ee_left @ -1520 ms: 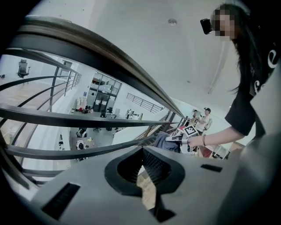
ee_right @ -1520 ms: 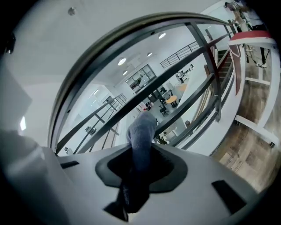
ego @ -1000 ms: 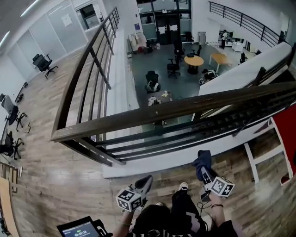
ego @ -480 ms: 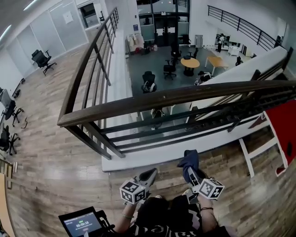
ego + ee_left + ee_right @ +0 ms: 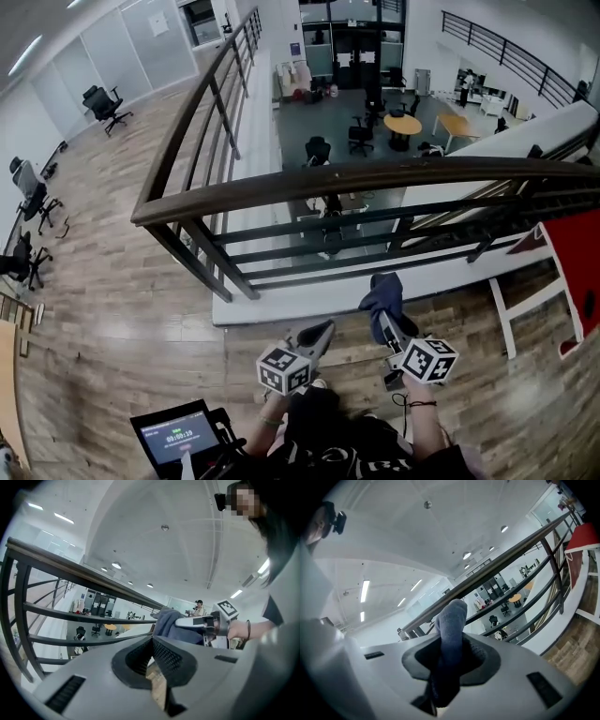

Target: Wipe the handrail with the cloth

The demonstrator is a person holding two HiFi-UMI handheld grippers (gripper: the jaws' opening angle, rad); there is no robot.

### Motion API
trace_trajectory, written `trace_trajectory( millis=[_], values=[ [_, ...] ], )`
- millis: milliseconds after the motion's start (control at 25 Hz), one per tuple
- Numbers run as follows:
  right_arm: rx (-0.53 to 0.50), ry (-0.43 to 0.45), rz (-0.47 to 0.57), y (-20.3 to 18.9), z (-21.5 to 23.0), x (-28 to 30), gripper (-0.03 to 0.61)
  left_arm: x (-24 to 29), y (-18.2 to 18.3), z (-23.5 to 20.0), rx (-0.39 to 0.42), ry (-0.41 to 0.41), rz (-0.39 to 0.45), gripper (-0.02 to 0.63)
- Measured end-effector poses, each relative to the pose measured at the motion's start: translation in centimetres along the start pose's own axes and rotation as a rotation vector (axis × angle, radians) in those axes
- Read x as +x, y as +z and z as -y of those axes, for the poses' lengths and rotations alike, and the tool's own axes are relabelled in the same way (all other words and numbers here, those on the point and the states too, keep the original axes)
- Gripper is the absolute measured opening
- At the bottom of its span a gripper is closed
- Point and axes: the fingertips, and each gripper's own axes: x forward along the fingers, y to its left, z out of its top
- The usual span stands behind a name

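Right gripper [image 5: 386,315]: pinching a slate-blue soft fabric cloth [image 5: 382,293]; its own view shows the jaws clamped on the cloth's lower part [image 5: 451,625].
Cloth: stands up out of the right jaws as a rounded bundle, with its top end past the fingertips; it touches only this gripper.
Left gripper [image 5: 322,329]: jaws pressed together at the tips with nothing between them [image 5: 152,639]; only wood floor shows through the narrow gap lower down.
Dark brown wooden handrail [image 5: 375,178]: ahead of and above both grippers, well apart from the cloth; in the right gripper view it runs diagonally just behind the cloth's top [image 5: 501,559], and in the left gripper view it slants across above the jaws [image 5: 84,576].
Dark horizontal bars under the rail [image 5: 356,246]: between the grippers and the open lower floor beyond.
Grippers to each other: side by side, with the right one slightly further forward; from the left gripper, the right one and its cloth sit just to the right [image 5: 168,623].
Black-and-white marker cubes: one behind each pair of jaws, left [image 5: 283,368] and right [image 5: 428,360].
Small dark tablet with a lit screen [image 5: 173,438]: behind and to the left of the left gripper.
Red panel [image 5: 577,272]: well to the right of the right gripper.
Pale wood-plank floor [image 5: 112,309]: beneath both grippers.
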Motion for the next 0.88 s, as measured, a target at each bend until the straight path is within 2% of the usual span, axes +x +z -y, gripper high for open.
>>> trace_trajectory(
  millis=[80, 240, 520, 880],
  values=[
    [-0.017, 0.008, -0.019, -0.9, 0.0, -1.4, 0.092, 0.1, -0.5, 1.5, -0.009, 0.001, 0.008, 0.000],
    [-0.028, 0.003, -0.061, -2.4, 2.0, -7.1, 0.092, 1.2, -2.1, 7.6, 0.007, -0.016, 0.016, 0.000],
    [-0.044, 0.013, -0.078, -3.2, 4.0, -14.5, 0.092, 1.8, -4.7, 15.5, 0.046, -0.032, -0.018, 0.000],
    [-0.085, 0.058, -0.115, -5.1, 4.1, -18.9, 0.092, 1.3, -6.5, 19.9, 0.059, -0.013, -0.007, 0.000]
  ],
)
